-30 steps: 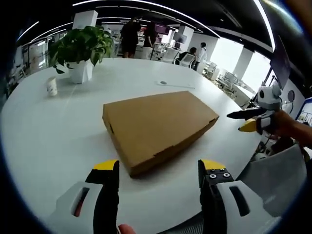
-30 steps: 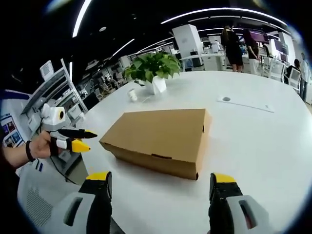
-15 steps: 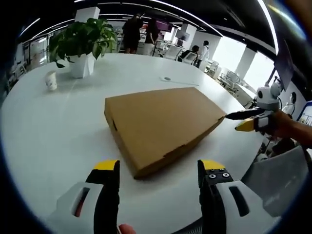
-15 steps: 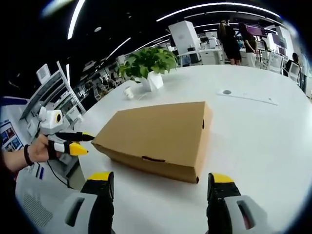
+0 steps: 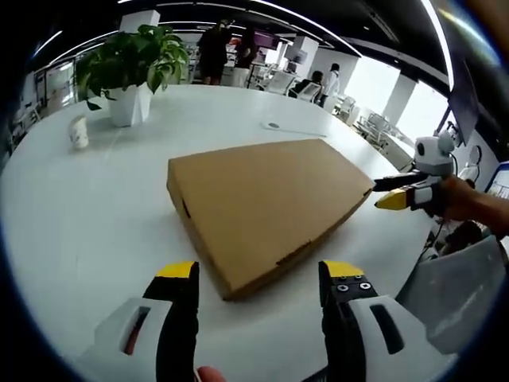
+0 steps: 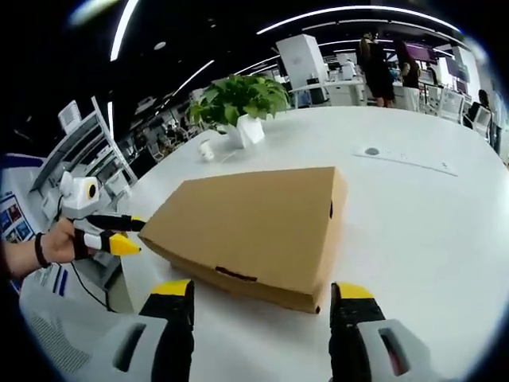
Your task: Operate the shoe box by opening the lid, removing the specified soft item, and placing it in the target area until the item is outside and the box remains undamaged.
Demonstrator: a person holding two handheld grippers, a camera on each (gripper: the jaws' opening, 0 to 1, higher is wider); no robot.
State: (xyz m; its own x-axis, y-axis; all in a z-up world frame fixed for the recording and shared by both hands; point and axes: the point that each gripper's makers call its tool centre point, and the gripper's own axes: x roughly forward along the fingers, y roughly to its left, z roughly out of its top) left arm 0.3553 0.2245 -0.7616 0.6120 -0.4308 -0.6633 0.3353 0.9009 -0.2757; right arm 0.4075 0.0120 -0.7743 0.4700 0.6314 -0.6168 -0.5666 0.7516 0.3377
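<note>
A brown cardboard shoe box (image 5: 266, 207) (image 6: 254, 227) lies flat on the white table (image 5: 87, 223) (image 6: 421, 207) with its lid shut. My left gripper (image 5: 258, 274) stands open just before the box's near edge, nothing between its yellow-tipped jaws. It also appears at the left of the right gripper view as the left gripper (image 6: 115, 235), held in a hand close to the box's left corner. My right gripper (image 6: 261, 293) is open at the box's near long side, and as the right gripper (image 5: 398, 191) it reaches toward the box's right corner.
A potted green plant (image 5: 127, 68) (image 6: 238, 103) and a small white cup (image 5: 78, 131) (image 6: 207, 149) stand at the table's far side. A flat strip with a round mark (image 5: 288, 130) (image 6: 406, 159) lies beyond the box. People stand far back in the office.
Both views have closed in on the box, which looks larger and nearer. The jaws of both grippers remain open.
</note>
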